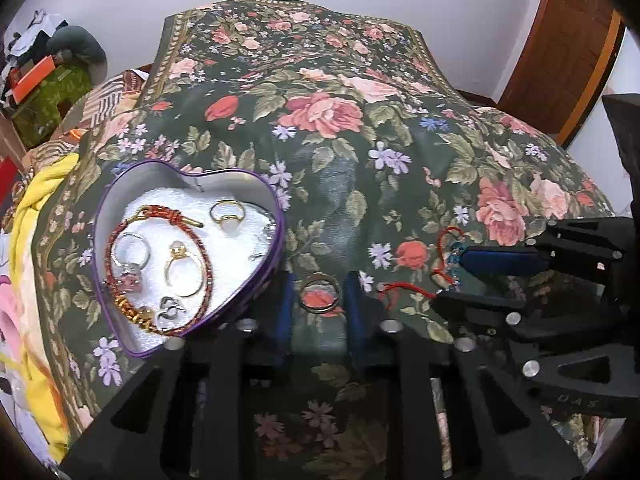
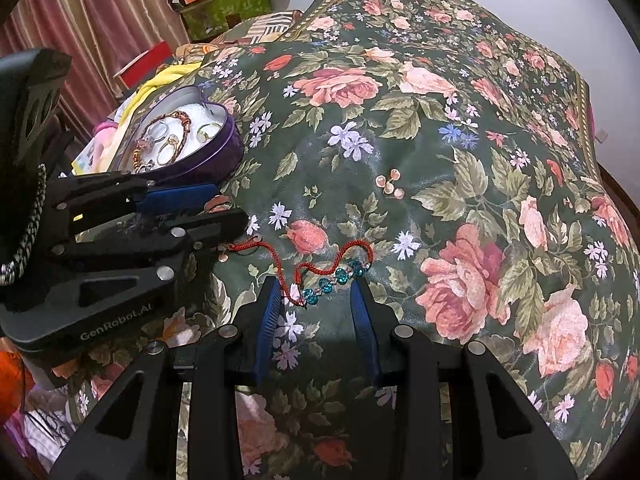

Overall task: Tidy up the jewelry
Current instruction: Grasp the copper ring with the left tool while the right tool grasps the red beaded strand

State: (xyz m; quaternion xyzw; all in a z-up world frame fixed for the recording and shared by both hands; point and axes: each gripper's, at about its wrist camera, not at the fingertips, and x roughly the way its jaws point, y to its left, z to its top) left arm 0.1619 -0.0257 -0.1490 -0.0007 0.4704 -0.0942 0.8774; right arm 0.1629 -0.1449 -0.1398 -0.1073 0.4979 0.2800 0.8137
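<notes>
Floral bedspread (image 1: 320, 120) bunching; left gripper (image 1: 320, 292) straddling ring (image 1: 320, 291) beside heart tin (image 1: 276, 216), jaws unclenched; right gripper (image 2: 320, 292) bracketing cord bracelet (image 2: 332, 270), released. Ring risks squirting away.

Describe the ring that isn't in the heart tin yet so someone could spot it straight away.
On the floral bedspread, look just right of the purple heart-shaped tin. The dark band ring lies flat between the left gripper fingers. Unlike the tin's rings, it is plain, with no stone.

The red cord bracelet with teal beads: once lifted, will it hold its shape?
Probably not. The red cord bracelet lies in loose curves on the floral cloth, so it likely droops. Its teal beads look faceted and glossy, perhaps slippery. The right gripper straddles it, pads apart.
</notes>
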